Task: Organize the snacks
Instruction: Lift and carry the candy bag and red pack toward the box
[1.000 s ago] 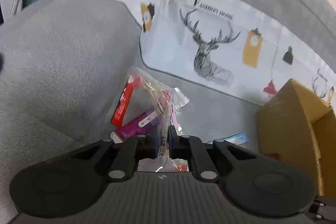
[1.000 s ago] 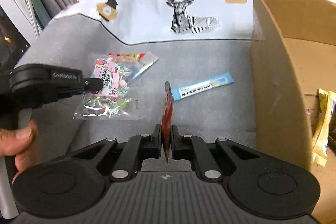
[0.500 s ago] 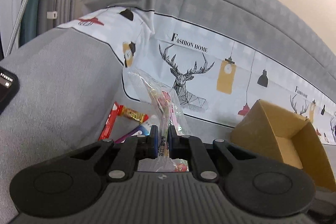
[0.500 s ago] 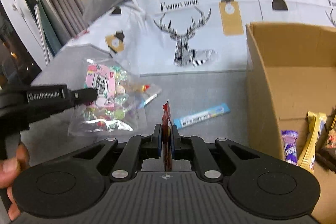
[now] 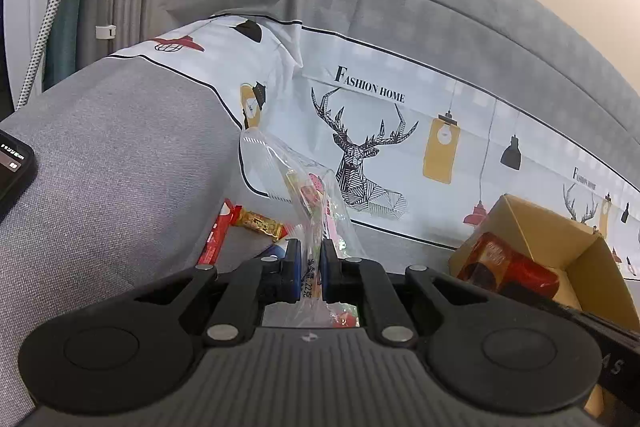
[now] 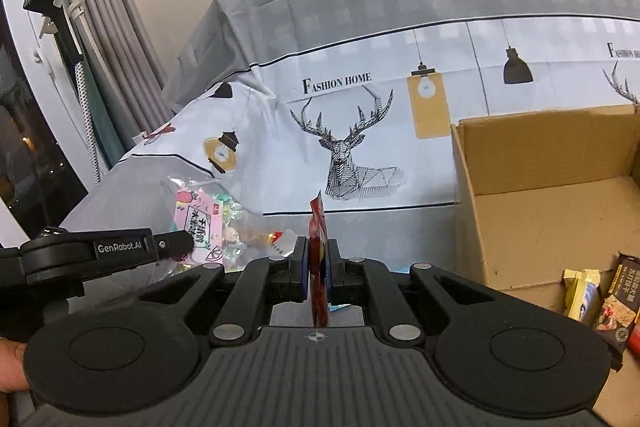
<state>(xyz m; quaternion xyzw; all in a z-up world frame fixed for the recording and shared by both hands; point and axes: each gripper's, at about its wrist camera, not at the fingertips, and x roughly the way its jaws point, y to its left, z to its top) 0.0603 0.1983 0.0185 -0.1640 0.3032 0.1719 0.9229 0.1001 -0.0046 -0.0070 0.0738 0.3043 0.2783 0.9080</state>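
Left gripper (image 5: 310, 269) clamps a clear candy bag (image 5: 308, 203) at centre; right gripper (image 6: 318, 269) pinches a red packet (image 6: 318, 247) edge-on. Cardboard box (image 6: 540, 163) rim at right, bare grey sofa (image 5: 112, 155) at left.

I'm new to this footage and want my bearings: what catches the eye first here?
Each gripper pinches a snack: the left gripper a clear candy bag held up in front of the deer-print cloth, the right gripper a thin red packet standing on edge. To the right sits an open cardboard box with a few wrapped bars inside.
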